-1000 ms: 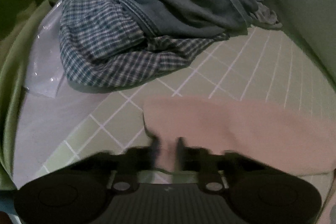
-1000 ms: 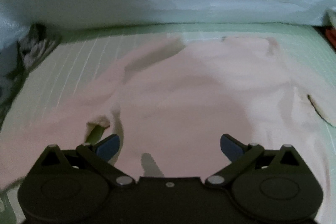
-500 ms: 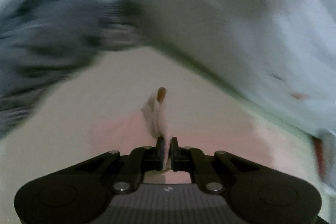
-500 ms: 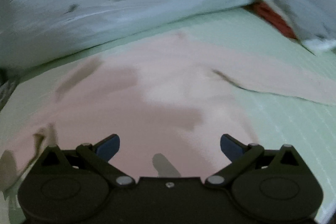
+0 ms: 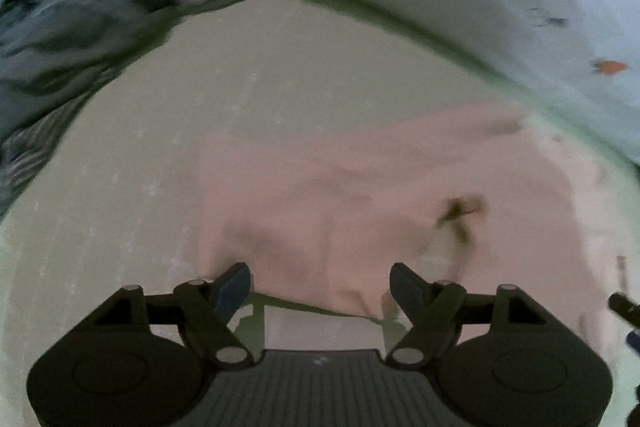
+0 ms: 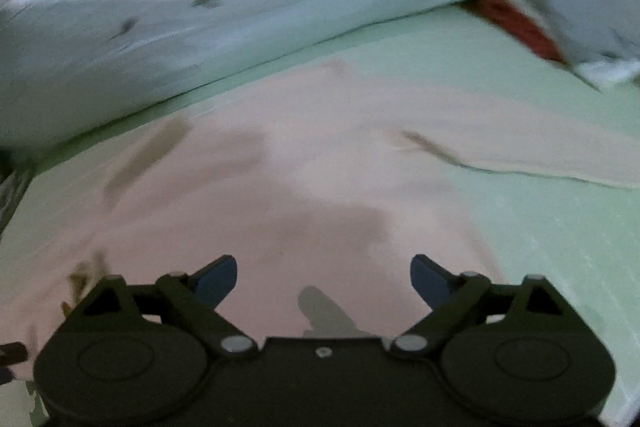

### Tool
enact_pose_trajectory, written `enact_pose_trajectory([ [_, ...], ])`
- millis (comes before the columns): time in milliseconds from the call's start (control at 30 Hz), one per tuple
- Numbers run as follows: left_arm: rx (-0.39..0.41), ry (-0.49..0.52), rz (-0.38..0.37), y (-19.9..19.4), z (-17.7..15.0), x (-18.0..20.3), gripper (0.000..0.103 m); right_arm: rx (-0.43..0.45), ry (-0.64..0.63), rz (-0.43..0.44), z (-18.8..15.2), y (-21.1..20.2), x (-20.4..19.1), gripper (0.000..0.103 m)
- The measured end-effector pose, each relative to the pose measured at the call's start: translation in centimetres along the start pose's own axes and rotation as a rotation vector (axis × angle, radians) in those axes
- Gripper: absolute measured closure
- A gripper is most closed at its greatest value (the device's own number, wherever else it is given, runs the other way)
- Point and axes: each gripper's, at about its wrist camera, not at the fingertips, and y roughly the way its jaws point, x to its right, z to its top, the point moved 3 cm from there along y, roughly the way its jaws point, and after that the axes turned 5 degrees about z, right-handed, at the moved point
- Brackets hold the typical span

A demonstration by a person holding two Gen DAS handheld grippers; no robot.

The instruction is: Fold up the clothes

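Left gripper (image 5: 320, 287): jaws spread wide, nothing between them; it hovers over the near edge of the pink garment (image 5: 380, 195).
Right gripper (image 6: 324, 279): also wide apart and empty, low over the middle of the same garment (image 6: 280, 195).
Pink garment: lies on the green sheet (image 6: 540, 227) ahead of both grippers; seen from the left one, its left side ends in a straight edge, and a dark crease (image 5: 460, 215) sits ahead and to the right.
Loose sleeve (image 6: 540, 163): stretches away to the right of the right gripper, flat on the sheet.
Risk, grip: the cloth looks thin and limp, so a pinch may take one layer only or slip off.
Risk, fold: the crease may get trapped under a later fold and leave it lumpy.
Risk, surroundings: the heap of dark clothes (image 5: 80, 27) far ahead-left of the left gripper and the white bedding with carrot print (image 6: 200, 7) just beyond the garment crowd it; a wide sweep could drag them in.
Blur: both views are smeared, so fine edges cannot be told.
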Motion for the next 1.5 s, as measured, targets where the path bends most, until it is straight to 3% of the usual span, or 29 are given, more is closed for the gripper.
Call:
enact_pose_trajectory([
  [133, -0.024, -0.008, 0.078, 0.9, 0.2, -1.2, 0.025, -0.024, -0.100, 0.093, -0.1, 0.6, -5.4, 0.014],
  [333, 0.004, -0.041, 0.063, 0.3, 1.0, -2.6, 0.024, -0.055, -0.198, 0.246, -1.1, 1.0, -12.8, 0.020],
  [633, -0.032, -0.019, 0.107, 2.2, 1.5, -3.4, 0.023, -0.158, -0.309, 0.333, -5.4, 2.4, -19.3, 0.036],
  [833, -0.058, -0.004, 0.135, 3.5, 1.9, -3.9, 0.017, -0.199, -0.364, 0.338, -7.3, 3.3, -21.3, 0.044],
  [1033, -0.072, -0.014, 0.124, 4.3, 2.0, -4.5, 0.007, -0.149, -0.421, 0.360, -7.4, 2.4, -22.1, 0.047],
  [1100, -0.072, -0.012, 0.125, 4.5, 2.0, -4.6, 0.004, -0.149, -0.443, 0.370, -7.5, 2.4, -22.5, 0.054],
  [1333, -0.072, -0.015, 0.125, 4.6, 1.9, -4.8, 0.000, -0.188, -0.406, 0.362, -7.1, 3.9, -22.4, 0.058],
  [1433, -0.075, -0.016, 0.125, 4.6, 1.9, -4.8, 0.000, -0.187, -0.415, 0.383, -7.0, 4.2, -22.7, 0.067],
  [1500, -0.078, -0.017, 0.123, 4.6, 2.0, -4.8, 0.000, -0.189, -0.437, 0.396, -7.1, 4.3, -23.1, 0.085],
])
